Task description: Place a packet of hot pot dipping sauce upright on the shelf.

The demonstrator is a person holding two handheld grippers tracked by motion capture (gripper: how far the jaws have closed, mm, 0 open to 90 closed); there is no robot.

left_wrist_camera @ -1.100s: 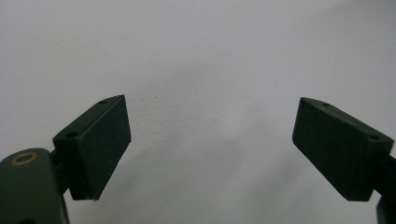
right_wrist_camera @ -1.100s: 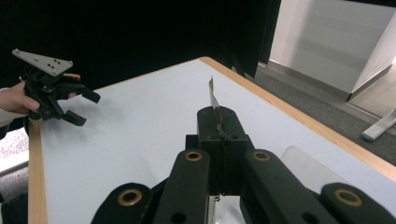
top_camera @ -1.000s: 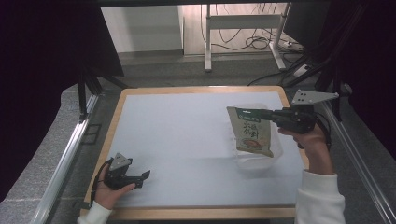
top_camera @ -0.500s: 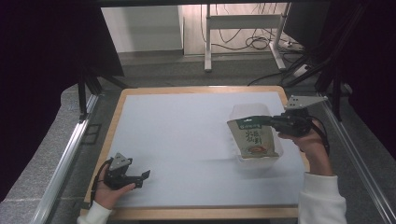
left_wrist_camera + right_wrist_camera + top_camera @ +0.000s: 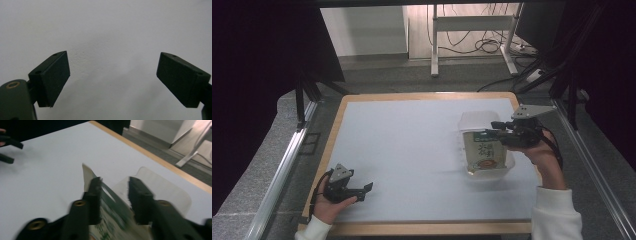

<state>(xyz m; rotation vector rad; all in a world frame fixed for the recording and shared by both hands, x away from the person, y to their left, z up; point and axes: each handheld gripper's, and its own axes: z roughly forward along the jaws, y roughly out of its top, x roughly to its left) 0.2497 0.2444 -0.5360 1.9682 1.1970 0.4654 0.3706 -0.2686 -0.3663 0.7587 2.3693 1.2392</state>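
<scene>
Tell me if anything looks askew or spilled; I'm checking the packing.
Nothing is spilled. The packet leans tilted in the clear container rather than lying flat, its top between the right gripper jaws. The left gripper rests open, apart.

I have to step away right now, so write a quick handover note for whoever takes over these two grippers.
Right gripper: over the clear plastic container on the right of the table, jaws either side of the top edge of the snack packet; a gap shows beside one jaw, so I cannot tell if it grips.
Left gripper: open, idle at the near left of the mat, holding nothing.
Done: packet sits mostly in the container, top end raised.
Left: probably settle the packet fully, release and withdraw.
</scene>
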